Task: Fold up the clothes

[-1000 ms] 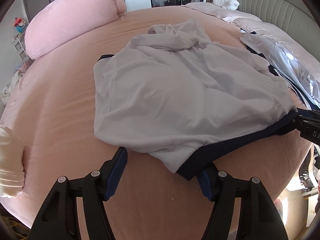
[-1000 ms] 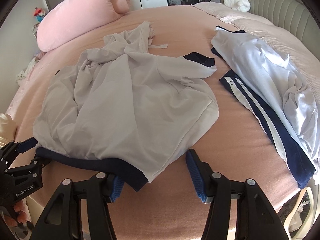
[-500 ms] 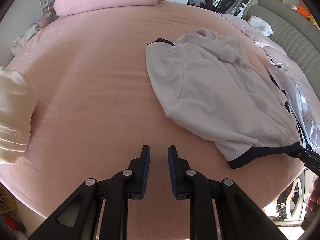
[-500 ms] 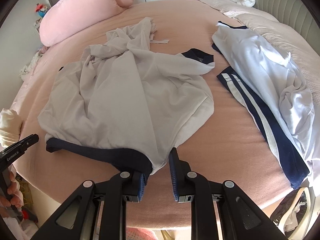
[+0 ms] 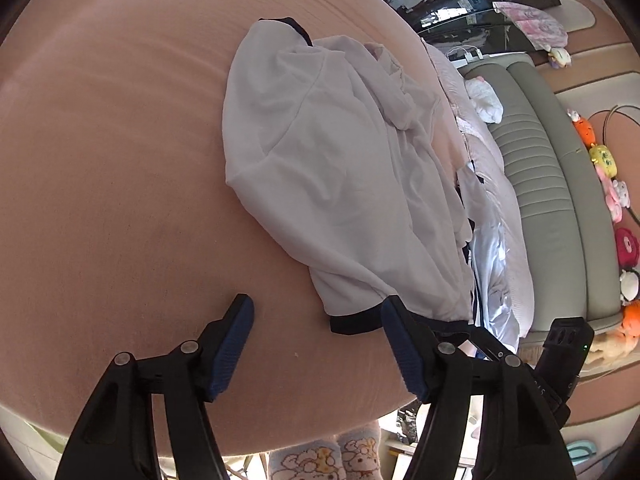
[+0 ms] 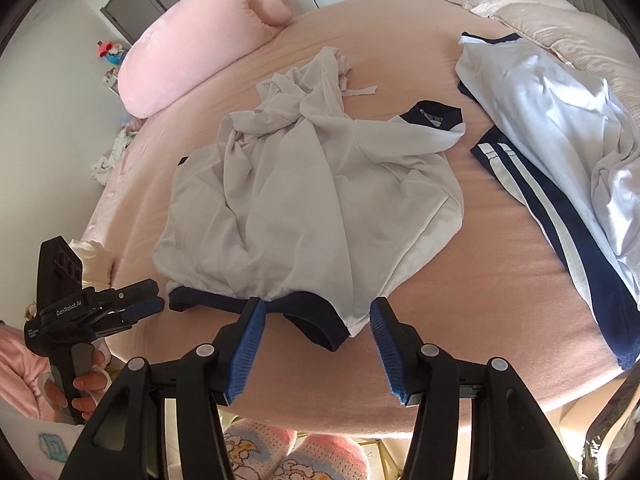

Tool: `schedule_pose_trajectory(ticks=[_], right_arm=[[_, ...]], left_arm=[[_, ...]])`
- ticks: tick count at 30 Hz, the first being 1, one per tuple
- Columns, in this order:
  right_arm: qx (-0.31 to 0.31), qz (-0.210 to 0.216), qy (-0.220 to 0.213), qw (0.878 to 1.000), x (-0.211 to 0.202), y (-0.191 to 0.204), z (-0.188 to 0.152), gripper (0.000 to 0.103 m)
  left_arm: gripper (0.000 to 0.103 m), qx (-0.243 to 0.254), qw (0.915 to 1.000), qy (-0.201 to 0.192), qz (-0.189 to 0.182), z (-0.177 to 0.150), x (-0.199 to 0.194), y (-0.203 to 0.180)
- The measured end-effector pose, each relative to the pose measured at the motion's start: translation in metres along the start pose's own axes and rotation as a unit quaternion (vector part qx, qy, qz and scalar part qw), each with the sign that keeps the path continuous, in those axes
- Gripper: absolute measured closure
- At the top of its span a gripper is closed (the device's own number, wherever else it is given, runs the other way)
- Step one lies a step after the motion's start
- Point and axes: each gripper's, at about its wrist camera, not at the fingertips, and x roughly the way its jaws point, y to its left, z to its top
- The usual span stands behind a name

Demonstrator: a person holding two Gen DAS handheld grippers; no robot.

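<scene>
Both sets of jaws opening over the navy hem, nothing gripped yet.

Our right gripper (image 6: 317,334) straddles the navy hem (image 6: 304,314) of the white shirt (image 6: 312,204) at the bed's (image 6: 460,300) near edge; the left gripper (image 5: 316,344) opens beside the hem's left corner. We judge the fabric light, limp and slippery: pinch the thicker hem corners.

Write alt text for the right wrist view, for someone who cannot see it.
A crumpled white top with a navy hem lies on a pink bed; the right gripper hangs over the hem, its jaws opening, gripping nothing. Another white-and-navy garment lies to the right, and the left gripper shows at the left edge.
</scene>
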Motion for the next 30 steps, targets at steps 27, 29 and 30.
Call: schedule_pose_trajectory(ticks=[27, 29, 30], right_arm=[[0.364, 0.261, 0.012, 0.894, 0.062, -0.085, -0.018, 0.039], [0.369, 0.265, 0.014, 0.891, 0.061, -0.089, -0.017, 0.039], [0.370, 0.269, 0.013, 0.889, 0.061, -0.090, -0.019, 0.040]], left_arm=[[0.015, -0.080, 0.9904, 0.026, -0.110, 0.022, 0.023, -0.001], [0.015, -0.066, 0.9923, 0.021, -0.102, 0.021, 0.023, -0.005], [0.015, -0.060, 0.9930, 0.017, -0.101, 0.019, 0.022, -0.005]])
